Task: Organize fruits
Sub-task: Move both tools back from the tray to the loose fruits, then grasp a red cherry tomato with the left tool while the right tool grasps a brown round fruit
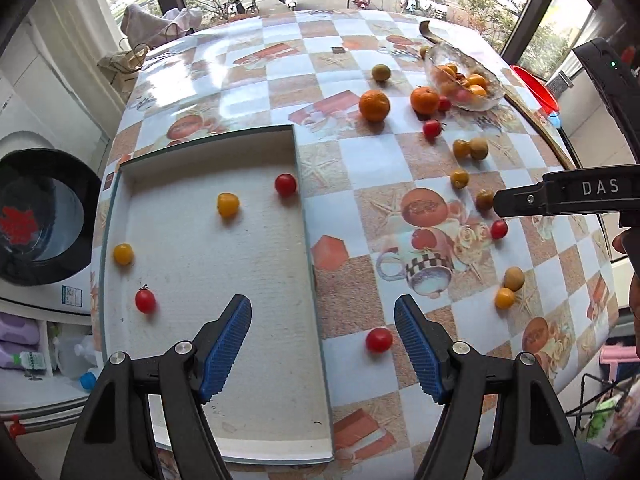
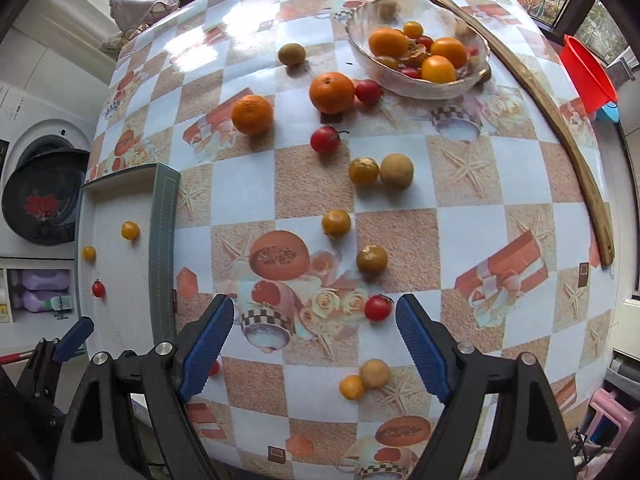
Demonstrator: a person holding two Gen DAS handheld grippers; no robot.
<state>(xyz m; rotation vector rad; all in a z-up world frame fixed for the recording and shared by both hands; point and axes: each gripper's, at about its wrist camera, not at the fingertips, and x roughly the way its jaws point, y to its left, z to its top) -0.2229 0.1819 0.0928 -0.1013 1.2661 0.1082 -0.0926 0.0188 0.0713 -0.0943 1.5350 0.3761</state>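
A white tray (image 1: 208, 152) on the table's left holds two red cherry tomatoes (image 1: 285, 184) and two yellow ones (image 1: 227, 204). My left gripper (image 1: 323, 342) is open and empty over the tray's right rim, a red tomato (image 1: 379, 339) just inside its right finger. My right gripper (image 2: 315, 340) is open and empty above the table, a red tomato (image 2: 377, 307) between its fingertips, lower down. Two oranges (image 2: 252, 114), tomatoes, yellow fruits and brown longans (image 2: 396, 171) lie scattered. A glass bowl (image 2: 416, 84) holds more fruit.
A wooden stick (image 2: 552, 112) lies along the table's right edge. A red funnel (image 2: 586, 74) stands beyond it. A washing machine (image 1: 44, 216) is left of the table. The right gripper's body (image 1: 568, 196) shows in the left wrist view.
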